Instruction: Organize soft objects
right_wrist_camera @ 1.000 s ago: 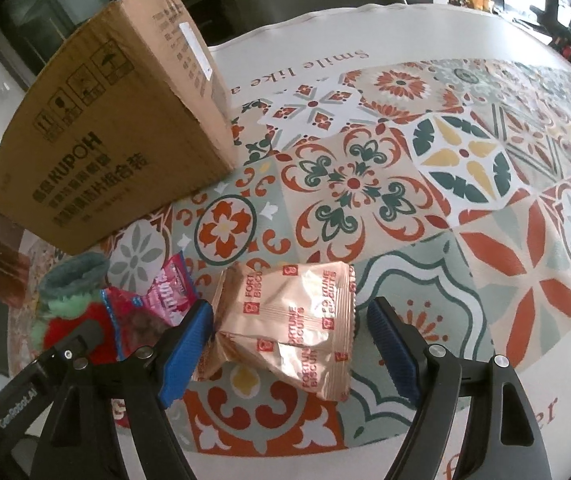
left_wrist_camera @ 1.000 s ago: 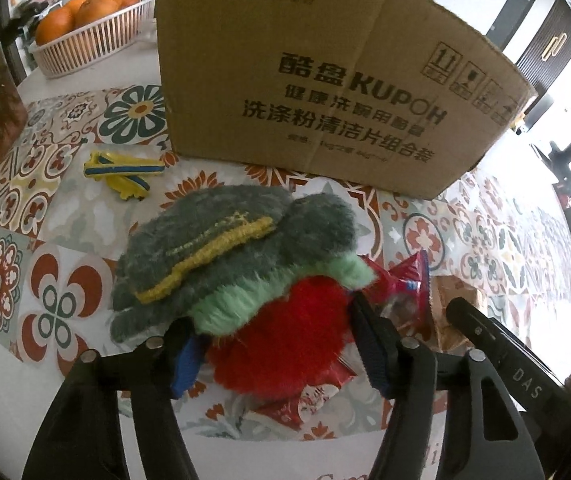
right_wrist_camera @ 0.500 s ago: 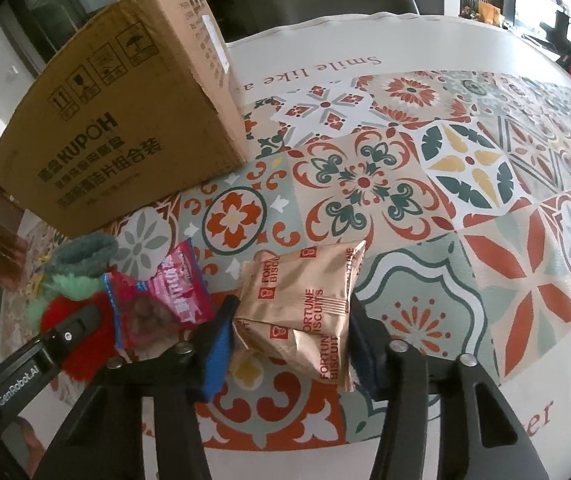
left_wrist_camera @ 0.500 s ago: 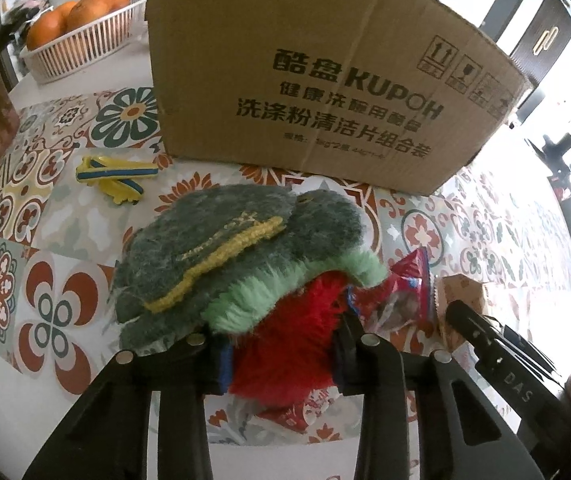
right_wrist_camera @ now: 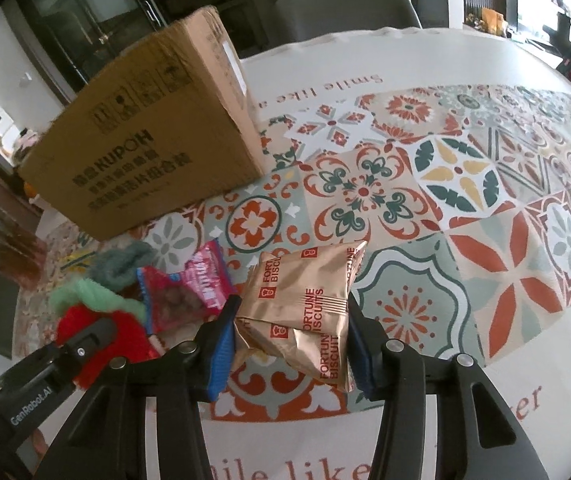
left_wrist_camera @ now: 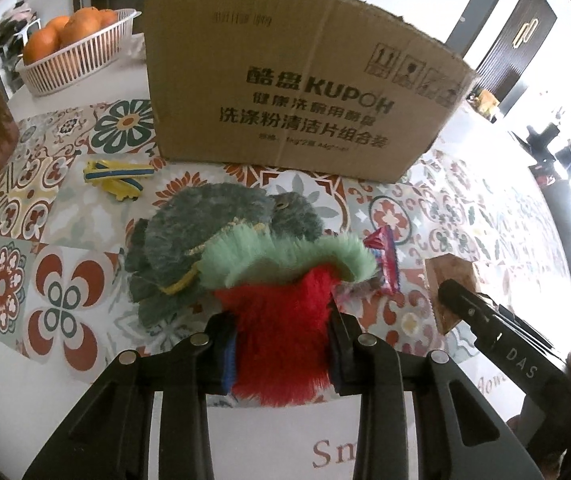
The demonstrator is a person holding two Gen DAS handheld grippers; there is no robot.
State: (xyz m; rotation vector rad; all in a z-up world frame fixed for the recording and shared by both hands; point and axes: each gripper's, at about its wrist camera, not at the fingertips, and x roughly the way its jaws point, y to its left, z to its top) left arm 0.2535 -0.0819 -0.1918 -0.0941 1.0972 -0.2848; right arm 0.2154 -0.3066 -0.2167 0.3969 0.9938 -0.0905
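My left claw (left_wrist_camera: 281,354) is pinching the red end of the fluffy plush toy (left_wrist_camera: 253,276), pads pressed into the fur on both sides. The toy's pale green fringe and grey body stretch away ahead of the fingers; I think the grey part rests on the counter (left_wrist_camera: 57,216), though the fur hides the contact. My right claw (right_wrist_camera: 291,346) is clamped on the gold biscuit packet (right_wrist_camera: 305,308), its blue pads denting the foil at both edges, the packet standing crumpled between them.

Just off the left finger of my right claw lies a pink snack pouch (right_wrist_camera: 189,292), and beyond it the toy's red and green fur next to my other claw. From the left claw, that pouch peeks out right of the green fringe.

Straight ahead of both claws, past the toy, stands the cardboard box (left_wrist_camera: 297,92), printed KUPOH. Left of my left claw and farther out lie yellow-and-blue clips (left_wrist_camera: 115,176), then a white basket (left_wrist_camera: 73,66) of oranges (left_wrist_camera: 71,30) beside the box.
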